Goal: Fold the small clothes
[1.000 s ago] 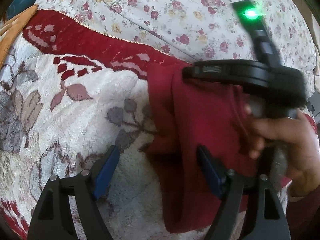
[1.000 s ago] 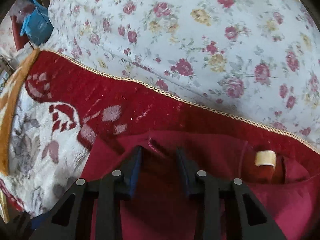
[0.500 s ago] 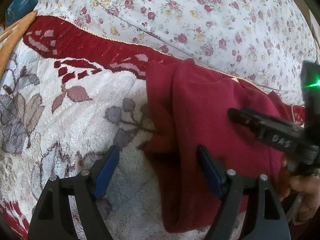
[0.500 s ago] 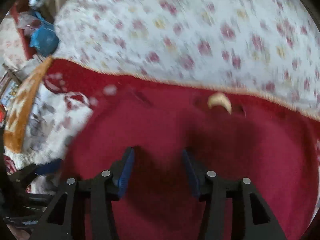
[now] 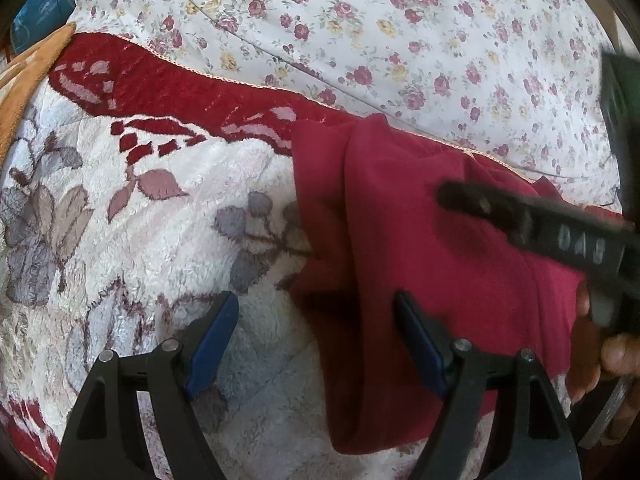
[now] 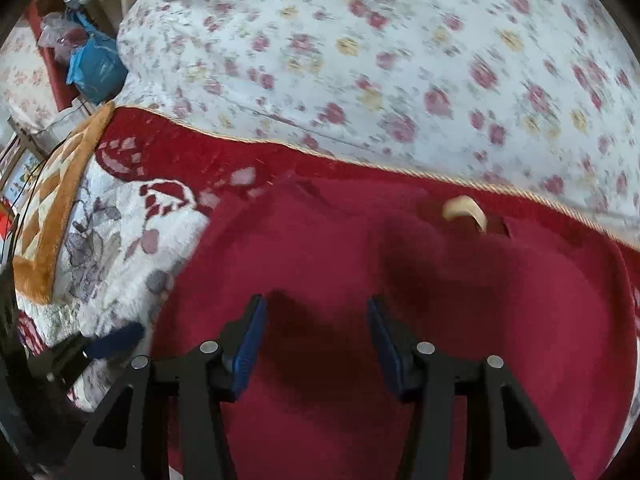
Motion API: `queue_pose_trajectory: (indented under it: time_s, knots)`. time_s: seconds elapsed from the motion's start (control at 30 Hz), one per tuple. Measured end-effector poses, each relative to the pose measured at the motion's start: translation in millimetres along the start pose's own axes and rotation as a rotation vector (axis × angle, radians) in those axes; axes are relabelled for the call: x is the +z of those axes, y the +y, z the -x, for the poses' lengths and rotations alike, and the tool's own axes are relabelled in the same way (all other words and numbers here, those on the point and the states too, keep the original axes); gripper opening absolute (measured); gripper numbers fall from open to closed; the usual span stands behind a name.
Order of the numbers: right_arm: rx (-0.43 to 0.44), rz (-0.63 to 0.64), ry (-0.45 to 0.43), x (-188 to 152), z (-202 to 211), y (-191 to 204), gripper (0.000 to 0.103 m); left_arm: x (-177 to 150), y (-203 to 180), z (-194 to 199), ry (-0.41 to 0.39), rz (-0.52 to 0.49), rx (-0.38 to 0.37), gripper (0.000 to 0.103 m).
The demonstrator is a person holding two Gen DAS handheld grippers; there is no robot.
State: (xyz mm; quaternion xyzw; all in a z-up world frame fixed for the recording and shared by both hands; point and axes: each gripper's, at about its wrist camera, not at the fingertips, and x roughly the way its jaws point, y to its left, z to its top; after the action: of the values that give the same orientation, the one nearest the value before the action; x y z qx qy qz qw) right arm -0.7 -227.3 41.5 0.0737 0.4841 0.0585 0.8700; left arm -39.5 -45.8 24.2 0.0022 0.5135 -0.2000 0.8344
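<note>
A bed fills both views: a white sheet with small roses (image 5: pixel 400 32) at the far side, and over it a plush blanket (image 5: pixel 168 232), white with grey and mauve leaves and a deep red border trimmed in gold cord. An orange cloth (image 6: pixel 52 216) lies at the blanket's left edge, with blue bags (image 6: pixel 96 64) beyond the bed's far left corner. The red garment (image 5: pixel 420 248), the small piece I am folding, lies on the blanket near its red border, one side already doubled over into a long fold; a cream label (image 6: pixel 464 208) shows at its neck. My left tongs (image 5: pixel 316 340) stand wide apart, straddling the garment's left edge, clamping nothing. My right tongs (image 6: pixel 316 340) hang over the garment's middle, pads apart, nothing between them. My right hand (image 5: pixel 596 344) grips their handle.
</note>
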Motion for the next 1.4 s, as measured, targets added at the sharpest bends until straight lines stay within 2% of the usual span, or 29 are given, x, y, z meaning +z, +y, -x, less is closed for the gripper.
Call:
queue_pose_trajectory:
  time_s: [0.1, 0.2, 0.4, 0.53, 0.67, 0.77, 0.93, 0.97, 1.0, 1.03, 1.1, 1.17, 1.3, 1.4]
  knots:
    - [0.042, -0.009, 0.021, 18.8, -11.1, 11.8, 0.061, -0.5, 1.3, 0.1, 0.002, 0.002, -0.005, 0.079]
    - [0.048, -0.018, 0.057, 29.6, -27.0, 19.5, 0.061, -1.0, 2.1, 0.3, 0.003, 0.005, -0.011, 0.080]
    - [0.025, 0.016, 0.082, 35.8, -51.1, 31.9, 0.064, -1.6, 2.2, 0.8, 0.008, 0.006, -0.018, 0.080]
    - [0.074, -0.040, 0.123, 41.3, -63.7, 29.3, 0.065, -2.9, 7.6, 3.5, 0.027, 0.010, -0.055, 0.080]
    - [0.107, -0.051, 0.153, 47.0, -69.5, 34.7, 0.085, -6.9, 14.0, 6.0, 0.022, 0.026, -0.093, 0.080]
    - [0.071, -0.014, 0.174, 50.3, -77.7, 47.5, 0.092, -8.6, 9.2, 5.5, 0.020, 0.000, -0.077, 0.081]
    - [-0.053, 0.110, 0.180, 48.1, -93.7, 66.3, 0.093, -6.7, 12.3, 6.9, 0.027, 0.044, -0.103, 0.083]
    - [-0.075, 0.134, 0.175, 46.9, -94.6, 67.7, 0.087, -6.3, 12.4, 7.0, 0.026, 0.049, -0.103, 0.083]
    - [-0.098, 0.152, 0.167, 45.9, -93.3, 67.9, 0.074, -6.3, 11.8, 7.3, 0.026, 0.048, -0.102, 0.083]
    - [-0.107, 0.161, 0.154, 45.2, -89.8, 66.4, 0.068, -5.7, 10.7, 7.2, 0.025, 0.045, -0.099, 0.083]
    - [-0.042, 0.140, 0.132, 46.2, -76.8, 55.0, 0.043, -0.9, 9.1, 5.7, 0.016, 0.045, -0.098, 0.083]
    - [0.054, 0.086, 0.120, 49.1, -61.3, 41.0, 0.024, 4.7, 7.6, 3.5, 0.006, 0.051, -0.104, 0.083]
    - [0.115, 0.036, 0.073, 51.2, -33.3, 22.7, 0.020, 12.1, 2.8, -0.5, -0.018, 0.065, -0.118, 0.083]
    - [0.136, 0.021, 0.069, 52.1, -27.8, 16.9, 0.019, 16.6, -5.0, -4.4, -0.034, 0.051, -0.142, 0.083]
